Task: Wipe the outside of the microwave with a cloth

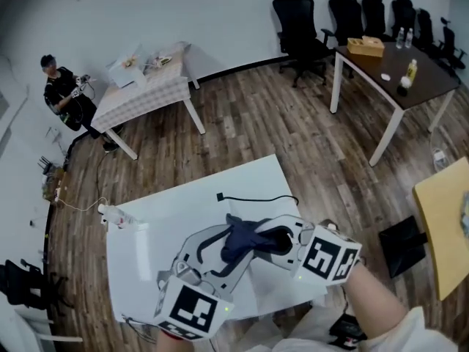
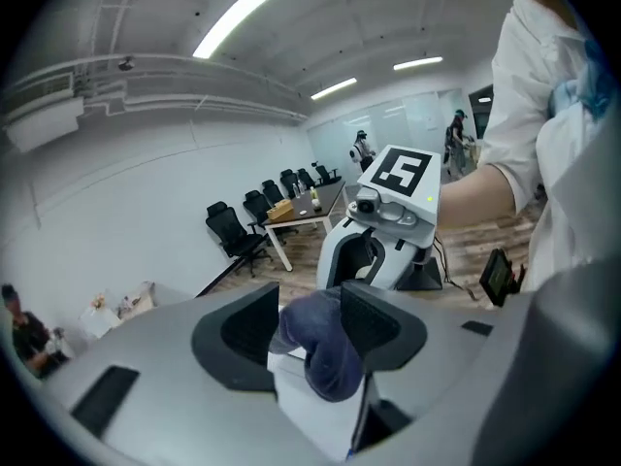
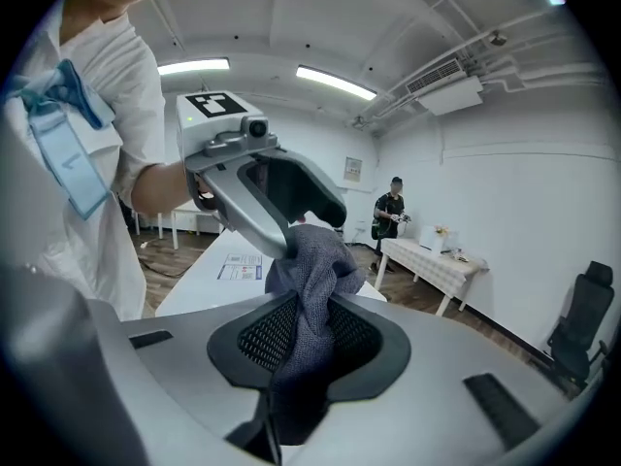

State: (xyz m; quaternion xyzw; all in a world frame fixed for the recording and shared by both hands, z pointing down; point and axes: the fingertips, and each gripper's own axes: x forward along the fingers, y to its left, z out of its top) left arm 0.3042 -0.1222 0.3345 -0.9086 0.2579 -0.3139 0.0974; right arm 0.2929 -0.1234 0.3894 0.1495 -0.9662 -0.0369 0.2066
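Pinching a dark blue cloth (image 3: 312,260) deep between its mesh pads, clamped the right gripper (image 3: 309,330) on a thick fold at the lower centre of its own view, presumably to keep a firm wad ready for rubbing. Caught another part of the same cloth in the left gripper (image 2: 310,320), with both pads pressing on a rounded bunch, seemingly to spread or re-gather the fabric between the two tools rather than to wipe with it.

Held both grippers facing each other at the bottom centre of the head view, with the cloth bridging the gap between them, over the white worktop (image 1: 168,211) and apparently not laid on it. Found no microwave in any view. Judged the wiping not yet begun and the cloth merely being readied.

Noted a black cable (image 1: 253,198) lying loose across the far part of the worktop, just above the cloth in the head view. Noted also a clear bottle (image 1: 117,217) on its side at the worktop's left edge, apart from both grippers.

Made out, farther off at upper left, a table with a checked cover (image 1: 139,94) and a person (image 1: 62,90) beside it. Made out at upper right a dark table (image 1: 396,68) bearing a box (image 1: 365,46), with black office chairs (image 1: 300,20) near the wall, well apart from the work.
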